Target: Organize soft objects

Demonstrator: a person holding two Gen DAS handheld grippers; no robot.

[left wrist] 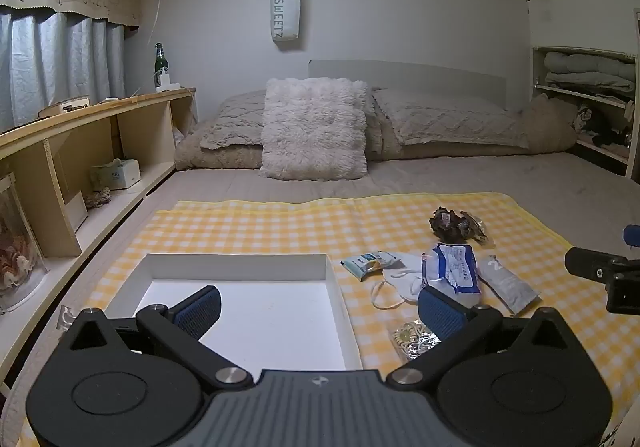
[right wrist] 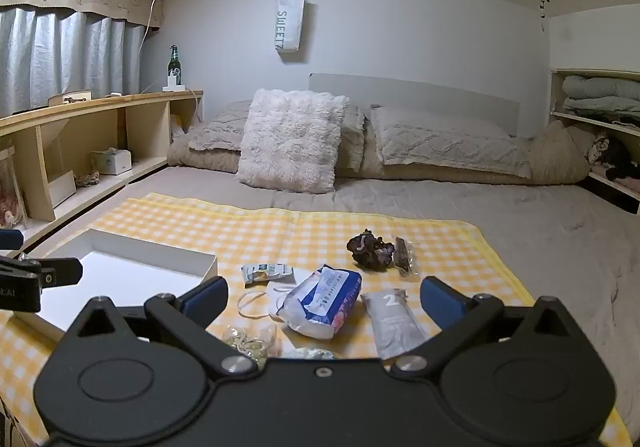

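Note:
A white shallow box (left wrist: 256, 267) (right wrist: 120, 247) lies on a yellow checked cloth (left wrist: 280, 223) (right wrist: 280, 227) on the bed. To its right lie a blue-and-white tissue pack (left wrist: 456, 275) (right wrist: 324, 299), a white face mask (left wrist: 400, 279) (right wrist: 276, 295), a small wipes packet (left wrist: 368, 261) (right wrist: 264, 271), a grey pouch (left wrist: 508, 283) (right wrist: 394, 319), a dark scrunchie (left wrist: 450, 225) (right wrist: 370, 247) and a bag of rubber bands (left wrist: 412, 337) (right wrist: 250, 341). My left gripper (left wrist: 320, 309) is open above the box's right part. My right gripper (right wrist: 324, 301) is open, low over the tissue pack.
A fluffy white cushion (left wrist: 316, 129) and beige pillows (left wrist: 448, 123) lie at the bed's head. A wooden shelf (left wrist: 80, 151) with a tissue box and a green bottle (left wrist: 161, 65) runs along the left. Shelves with folded bedding (left wrist: 588, 75) stand at the right.

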